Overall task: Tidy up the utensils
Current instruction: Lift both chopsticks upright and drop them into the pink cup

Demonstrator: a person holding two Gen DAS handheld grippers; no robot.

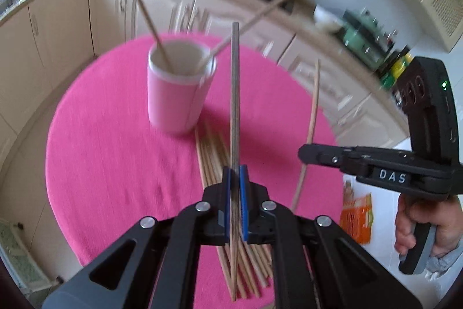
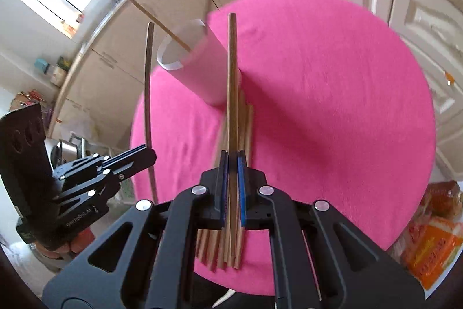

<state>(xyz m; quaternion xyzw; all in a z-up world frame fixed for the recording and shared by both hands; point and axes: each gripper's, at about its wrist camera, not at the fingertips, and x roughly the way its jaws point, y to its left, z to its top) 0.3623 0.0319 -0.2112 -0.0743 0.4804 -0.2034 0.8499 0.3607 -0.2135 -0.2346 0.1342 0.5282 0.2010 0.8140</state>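
Observation:
My left gripper (image 1: 235, 178) is shut on one wooden chopstick (image 1: 235, 94) that stands up between its blue pads. Behind it a pink cup (image 1: 179, 89) holds two leaning chopsticks. A pile of chopsticks (image 1: 214, 152) lies on the pink tablecloth (image 1: 110, 152) below the gripper. My right gripper (image 1: 306, 154) comes in from the right, shut on another chopstick (image 1: 314, 112). In the right wrist view my right gripper (image 2: 232, 161) clamps its chopstick (image 2: 232, 71) above the pile (image 2: 247, 129). The cup (image 2: 199, 68) stands behind, and my left gripper (image 2: 147, 157) holds its chopstick (image 2: 149, 71) at the left.
The round table is ringed by cream kitchen cabinets (image 1: 66, 19) and a cluttered counter. An orange package (image 1: 357, 217) lies off the table's right edge, also seen as the orange package (image 2: 431, 248). A person's hand (image 1: 416, 222) grips the right tool's handle.

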